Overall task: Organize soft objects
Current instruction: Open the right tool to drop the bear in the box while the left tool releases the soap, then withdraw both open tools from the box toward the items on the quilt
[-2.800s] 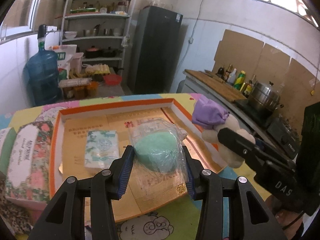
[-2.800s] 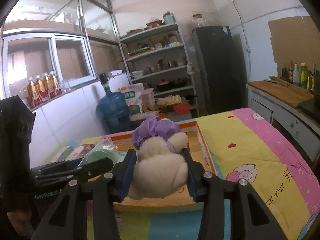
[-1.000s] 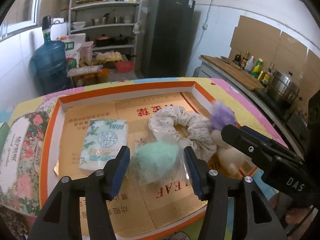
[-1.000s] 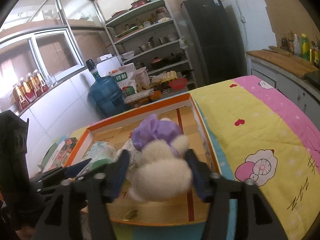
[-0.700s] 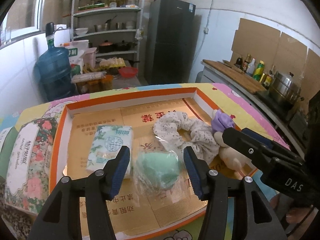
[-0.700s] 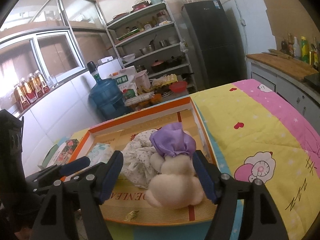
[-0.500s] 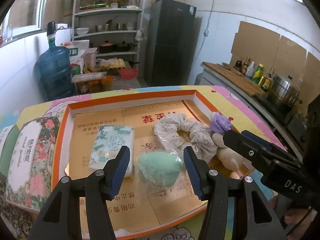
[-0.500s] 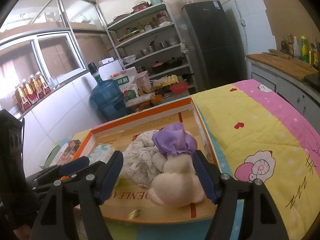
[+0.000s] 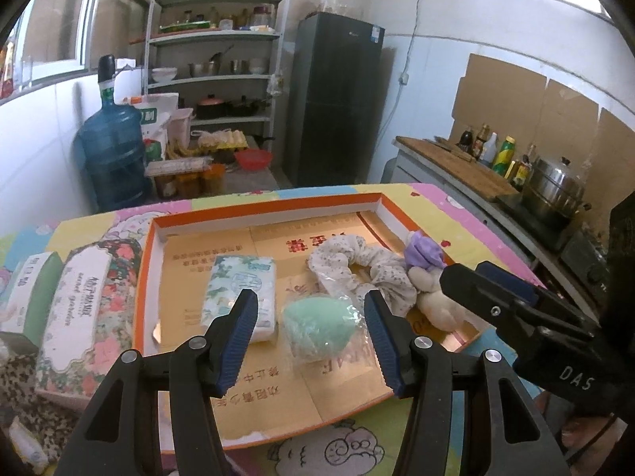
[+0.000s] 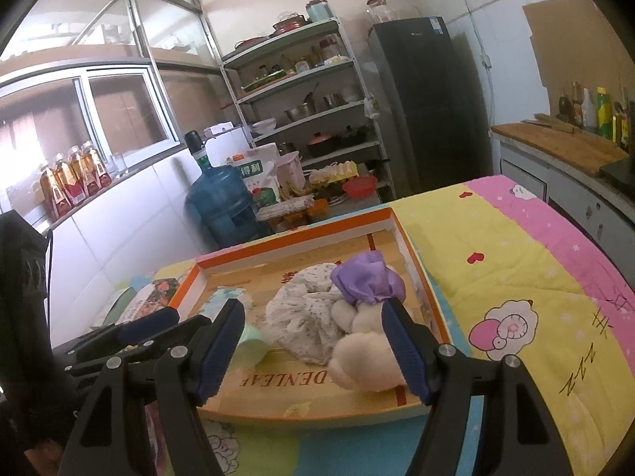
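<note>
Now that both toys have been let go, they lie in the orange box [image 9: 381, 203] on the bright quilt [image 10: 516, 261]: green sponge [image 9: 321, 327] beside plush toy [image 10: 367, 351]. Left gripper [image 9: 311, 329] and right gripper [image 10: 313, 343] are wide apart, holding nothing and pulling back, so this sorting looks done. Kitchen shelves [image 9: 216, 35] stand behind.

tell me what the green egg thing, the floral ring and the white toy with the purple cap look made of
Green egg: likely soft matte foam, smooth and uniform, inside a clear crinkly plastic bag that glints.
Floral ring: thin printed woven fabric, gathered into ruffles like a scrunchie.
White toy: fuzzy cream plush pile.
Its purple cap: smoother, slightly shiny cloth, possibly satin.
</note>
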`<state>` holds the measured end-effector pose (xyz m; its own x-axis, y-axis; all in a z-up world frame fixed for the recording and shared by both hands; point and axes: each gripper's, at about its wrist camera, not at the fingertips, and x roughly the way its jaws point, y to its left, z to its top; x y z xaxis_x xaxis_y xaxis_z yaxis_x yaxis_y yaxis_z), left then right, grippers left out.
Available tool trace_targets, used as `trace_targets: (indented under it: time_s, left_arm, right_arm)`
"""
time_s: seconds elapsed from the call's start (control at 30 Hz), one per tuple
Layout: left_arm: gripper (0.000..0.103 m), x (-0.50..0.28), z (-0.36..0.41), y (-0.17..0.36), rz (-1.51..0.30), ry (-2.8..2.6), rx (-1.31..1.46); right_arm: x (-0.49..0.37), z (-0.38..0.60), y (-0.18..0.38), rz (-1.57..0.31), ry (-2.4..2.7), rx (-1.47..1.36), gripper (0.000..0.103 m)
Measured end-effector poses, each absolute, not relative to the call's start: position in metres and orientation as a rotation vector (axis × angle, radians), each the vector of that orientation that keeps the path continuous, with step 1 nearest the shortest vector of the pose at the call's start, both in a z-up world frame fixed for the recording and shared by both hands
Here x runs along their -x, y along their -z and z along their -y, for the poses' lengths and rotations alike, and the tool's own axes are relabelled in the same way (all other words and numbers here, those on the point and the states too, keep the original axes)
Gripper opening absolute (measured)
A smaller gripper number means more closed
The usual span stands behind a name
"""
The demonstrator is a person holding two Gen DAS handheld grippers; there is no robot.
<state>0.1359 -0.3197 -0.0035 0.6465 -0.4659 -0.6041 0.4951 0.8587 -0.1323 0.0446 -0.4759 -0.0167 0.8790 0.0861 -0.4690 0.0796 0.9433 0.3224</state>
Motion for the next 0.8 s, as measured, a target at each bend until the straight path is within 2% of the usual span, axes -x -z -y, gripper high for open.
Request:
trace_targets:
  time_s: [0.8]
  left_arm:
    - [0.058, -0.108, 0.242, -0.015, -0.623, 0.48, 0.011]
  right_arm:
    - [-0.031, 0.411, -0.007, -0.491, -0.044, -0.255, 0.071]
